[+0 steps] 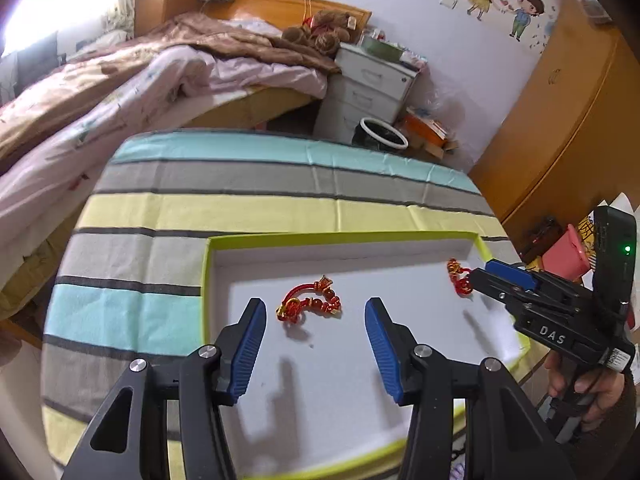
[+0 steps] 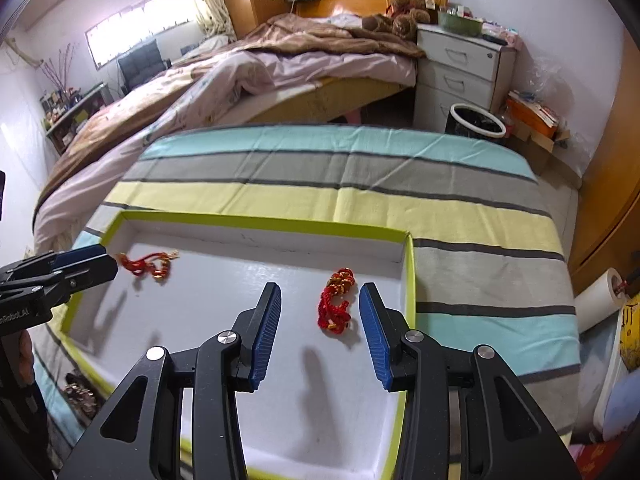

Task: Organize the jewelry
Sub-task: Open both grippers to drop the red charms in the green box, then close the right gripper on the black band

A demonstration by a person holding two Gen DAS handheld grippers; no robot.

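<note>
The left gripper (image 1: 315, 312) is hovering with jaws spread before the beaded red bracelet (image 1: 310, 305) lying mid-tray, while the right gripper (image 2: 320, 300), likewise spread, is flanking the red braided cord (image 2: 337, 300) near the right edge of the green-rimmed tray (image 2: 256, 222) sitting on the striped cloth (image 2: 360, 176).

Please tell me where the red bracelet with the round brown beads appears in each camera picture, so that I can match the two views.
Left wrist view: the beaded bracelet lies lower centre, on the tray floor just ahead of the open left gripper.
Right wrist view: the same bracelet lies at the left, beside the left gripper's tip.
Shared landmark: the green-rimmed tray.
</note>
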